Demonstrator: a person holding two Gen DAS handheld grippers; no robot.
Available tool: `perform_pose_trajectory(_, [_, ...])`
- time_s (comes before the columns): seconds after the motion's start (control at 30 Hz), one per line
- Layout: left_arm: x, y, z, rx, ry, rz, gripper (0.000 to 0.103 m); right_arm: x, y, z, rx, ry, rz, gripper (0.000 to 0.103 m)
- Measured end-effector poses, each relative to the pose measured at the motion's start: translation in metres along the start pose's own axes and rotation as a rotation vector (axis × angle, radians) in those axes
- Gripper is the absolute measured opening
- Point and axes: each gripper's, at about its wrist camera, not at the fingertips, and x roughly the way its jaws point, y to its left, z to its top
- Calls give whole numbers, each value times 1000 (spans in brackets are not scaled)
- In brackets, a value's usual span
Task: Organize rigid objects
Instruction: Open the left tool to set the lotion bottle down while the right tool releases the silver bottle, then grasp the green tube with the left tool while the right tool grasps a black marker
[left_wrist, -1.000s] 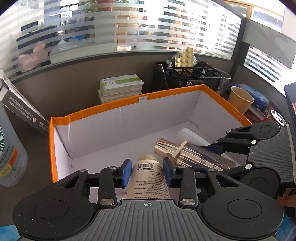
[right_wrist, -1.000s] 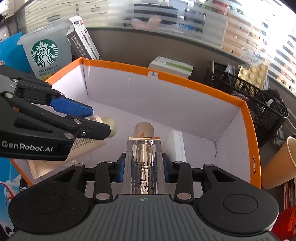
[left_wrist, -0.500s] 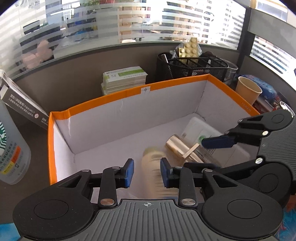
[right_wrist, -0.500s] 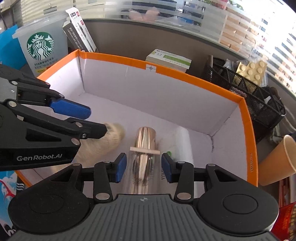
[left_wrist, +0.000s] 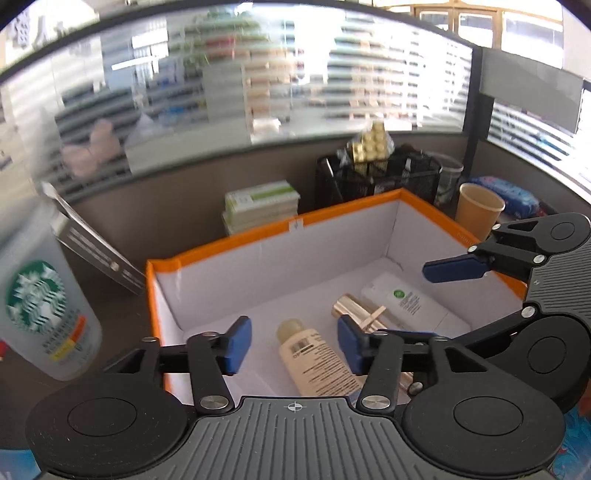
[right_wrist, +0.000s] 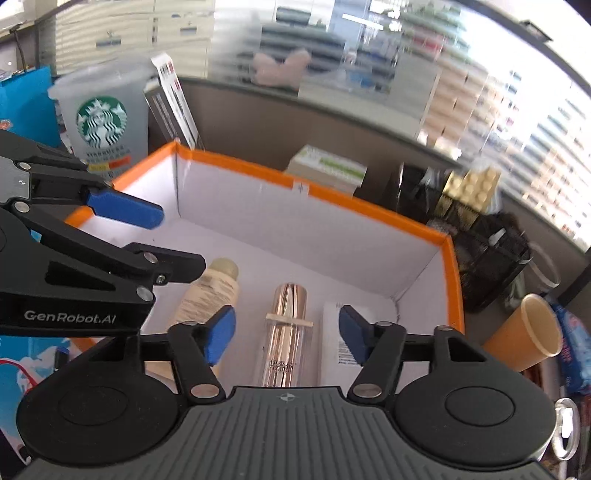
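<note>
Both the left gripper (left_wrist: 293, 345) and right gripper (right_wrist: 286, 334) are opening, holding nothing; the cream tube (left_wrist: 314, 356) and gold bottle (right_wrist: 286, 332) lie in the orange box (right_wrist: 369, 208)

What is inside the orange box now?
Three things lie on the floor of the orange box: a cream tube, a rose-gold bottle and a white bottle. The near part of the floor is hidden by the grippers.

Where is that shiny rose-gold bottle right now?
The rose-gold bottle lies flat on the floor of the orange-rimmed box, between the cream tube and a white bottle, centred in the right wrist view.
</note>
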Motion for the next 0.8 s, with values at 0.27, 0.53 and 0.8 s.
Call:
perform_pose_trajectory(0.27, [-49, -6, -5, 14, -83, 26, 76, -51, 17, -4, -27, -121, -52, 85])
perform_pose_trajectory(0.53, [-106, -7, -24, -22, -196, 43, 100, -117, 26, -24, -15, -267, -97, 101])
perform_pose_trajectory(0.8, [-132, -27, -93, 14, -194, 19, 103, -156, 24, -88, 47, -396, -109, 103])
